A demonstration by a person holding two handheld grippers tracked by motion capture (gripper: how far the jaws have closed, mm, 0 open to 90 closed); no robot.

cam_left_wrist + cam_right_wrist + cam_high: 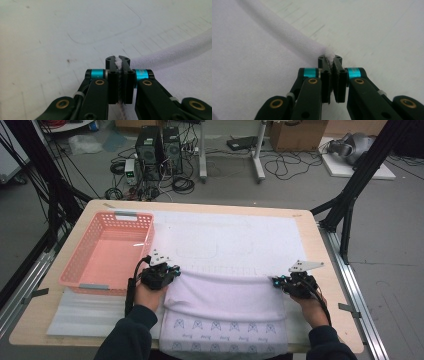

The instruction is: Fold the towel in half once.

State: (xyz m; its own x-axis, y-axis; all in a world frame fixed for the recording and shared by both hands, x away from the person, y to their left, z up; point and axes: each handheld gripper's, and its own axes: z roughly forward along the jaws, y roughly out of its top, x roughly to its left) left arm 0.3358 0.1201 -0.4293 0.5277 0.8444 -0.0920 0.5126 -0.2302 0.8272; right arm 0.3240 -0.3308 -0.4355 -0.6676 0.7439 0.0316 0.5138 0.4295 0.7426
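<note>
While both hands sit at the near half of the counter (310,245) in the high view, each tool is at one end of a folded edge of the white towel (225,305). Left tool (170,271) is at the fold's left corner, just beside the near right corner of the pink basket (82,265); right tool (278,282) is at the fold's right corner, near the counter's right edge. Towel lies on a white mat (240,235) with faint printed outlines. Its near end carries a row of small printed marks and hangs over the counter's front edge. Fold runs roughly straight between the two tools. Basket stands on the left side of the counter, apart from the towel.

Left gripper view: left tool (119,61) has its jaws closed together on the towel (180,67). A strip of white fabric is pinched between the pads and pokes out at the tips. The rolled fold runs off to the upper right, resting on the mat (62,32).

Right gripper view: right tool (331,60) is likewise clamped on the towel (249,62). A tuft of fabric bunches at the jaw tips. The fold runs off to the upper left, towel surface on the left, bare mat (382,30) on the right.
</note>
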